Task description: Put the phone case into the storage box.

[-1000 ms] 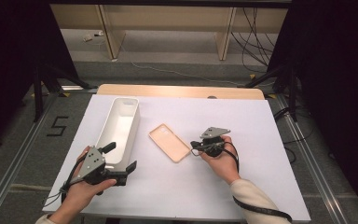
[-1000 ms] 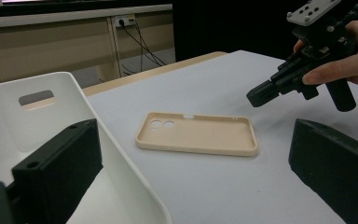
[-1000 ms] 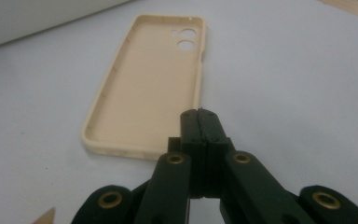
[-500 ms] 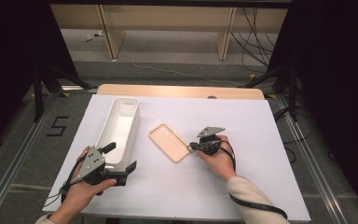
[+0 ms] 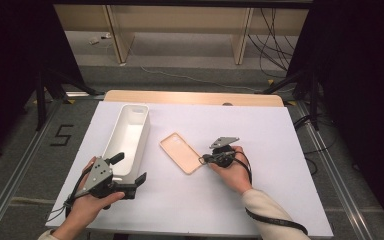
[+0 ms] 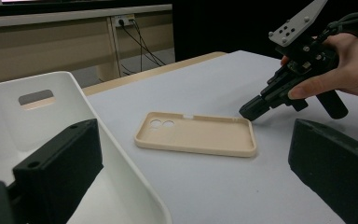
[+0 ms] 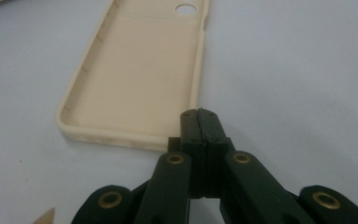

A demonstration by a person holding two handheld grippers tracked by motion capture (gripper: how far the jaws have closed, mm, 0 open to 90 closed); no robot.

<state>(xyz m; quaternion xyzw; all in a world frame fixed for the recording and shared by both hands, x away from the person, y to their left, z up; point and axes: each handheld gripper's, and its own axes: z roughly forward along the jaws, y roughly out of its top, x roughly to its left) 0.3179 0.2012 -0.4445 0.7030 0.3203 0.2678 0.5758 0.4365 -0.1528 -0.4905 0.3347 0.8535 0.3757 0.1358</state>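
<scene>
The right gripper [image 7: 200,116] has its jaws pressed together with nothing between them, the tips at the near right corner of the case [image 7: 135,74]; whether they touch its rim cannot be told, since the jaws cover that corner in the right gripper view. The far end of the case is cut off there at the top edge, with one round hole showing. In the high view the right gripper [image 5: 203,159] points left at the case [image 5: 181,152], which lies open side up on the table [image 5: 260,130], just right of the bin [image 5: 127,137]. The right hand [image 5: 232,167] wraps the handle from behind, forearm coming in from the lower right, a black cable looped round the sleeve. In the left gripper view that gripper [image 6: 249,111] slants down to the table beside the case [image 6: 196,133], and two camera holes show in the case's far end. The left gripper [image 5: 130,172] stands spread wide and empty; one jaw hangs over the bin's near end, the other over bare table. The left hand [image 5: 87,200] holds it level, low at the table's front left; its wrist is cut off by the frame's bottom edge. The bin's [image 6: 51,121] inside is partly hidden behind the left jaw.
</scene>
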